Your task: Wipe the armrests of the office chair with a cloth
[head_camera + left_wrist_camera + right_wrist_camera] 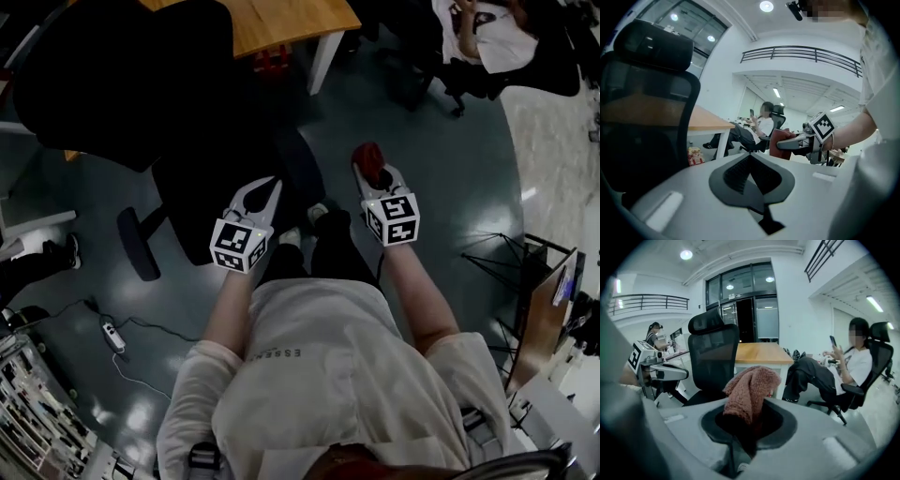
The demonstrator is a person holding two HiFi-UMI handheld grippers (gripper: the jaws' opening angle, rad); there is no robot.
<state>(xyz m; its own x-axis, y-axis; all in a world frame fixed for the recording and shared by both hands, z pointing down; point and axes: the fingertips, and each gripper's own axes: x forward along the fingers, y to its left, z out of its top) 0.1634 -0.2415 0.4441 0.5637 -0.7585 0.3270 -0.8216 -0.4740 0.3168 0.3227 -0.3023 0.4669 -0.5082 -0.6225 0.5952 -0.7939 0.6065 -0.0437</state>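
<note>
A single cloth point(751, 389) is showing as a reddish-brown, nubbly terry piece, bunched into thick folds. It is bulging up and curling over to the right above the jaws of the right gripper point(749, 423), which are pinching its lower part. In the head view the cloth point(368, 157) is sitting at the tip of the right gripper point(373, 176), above the grey floor point(431, 187) and just right of the person's legs, apart from the office chair point(122, 75).

The left gripper point(750, 161) is carrying nothing. Its jaws are pressed together, their dark pads meeting in a point. In the head view the left gripper point(267, 192) is pointing at the dark seat area of the chair without clearly touching it.

The office chair point(714, 357) is showing black, with a mesh back and a padded headrest. Its armrests are lost in the dark and cannot be made out.

Counted: one cloth, two grippers, and one office chair in front of the person. One wooden-topped surface point(281, 23) with white legs is standing behind the chair. Two other people are appearing in the right gripper view: a seated person point(843, 364) holding a phone on a second black chair, and another person point(651, 333) far to the left.
</note>
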